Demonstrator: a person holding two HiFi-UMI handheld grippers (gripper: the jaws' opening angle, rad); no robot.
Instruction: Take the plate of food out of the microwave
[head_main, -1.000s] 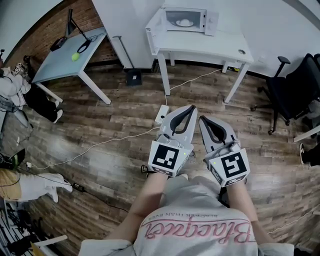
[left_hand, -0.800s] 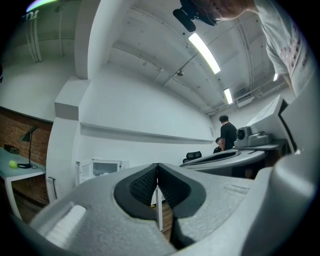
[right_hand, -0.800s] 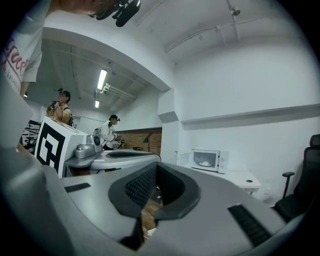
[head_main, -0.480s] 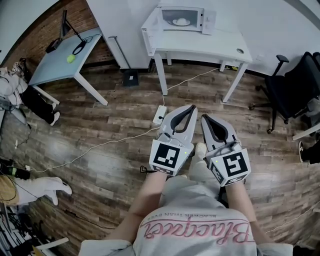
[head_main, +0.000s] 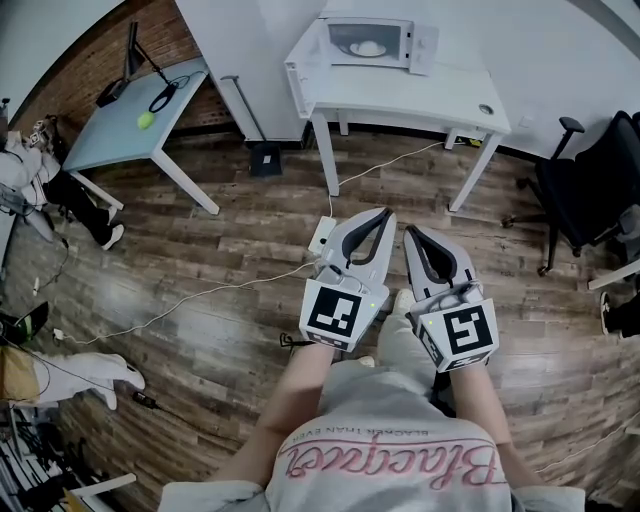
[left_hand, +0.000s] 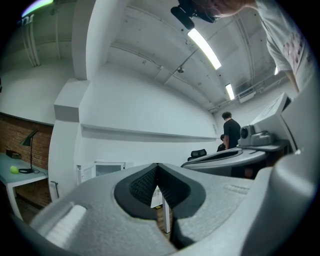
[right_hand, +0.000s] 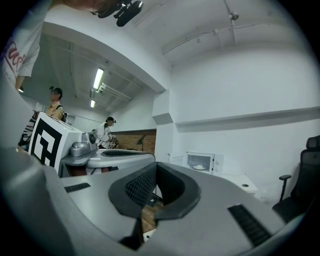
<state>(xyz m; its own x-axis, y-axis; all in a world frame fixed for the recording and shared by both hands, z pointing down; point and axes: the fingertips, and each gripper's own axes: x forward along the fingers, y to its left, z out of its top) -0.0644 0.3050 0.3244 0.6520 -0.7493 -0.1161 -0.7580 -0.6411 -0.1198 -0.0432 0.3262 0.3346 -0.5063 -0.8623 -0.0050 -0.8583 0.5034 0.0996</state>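
My left tongs (head_main: 384, 214) and right tongs (head_main: 408, 231) were closed, empty. Plate of food (head_main: 368, 47) sat far ahead inside microwave (head_main: 340, 38); I judged it stiff, slick, breakable. Grip rim.

Wood-plank floor (head_main: 200, 255), white table (head_main: 400, 95), grey desk (head_main: 120, 135), black chair (head_main: 590, 195), brick wall (head_main: 95, 65).

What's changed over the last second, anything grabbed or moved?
Only the person's foot has stepped into view between the left gripper and right gripper. Nothing taken or released. Both grippers stay shut, empty, side by side, short of the white table; the plate of food still sits inside the open microwave.
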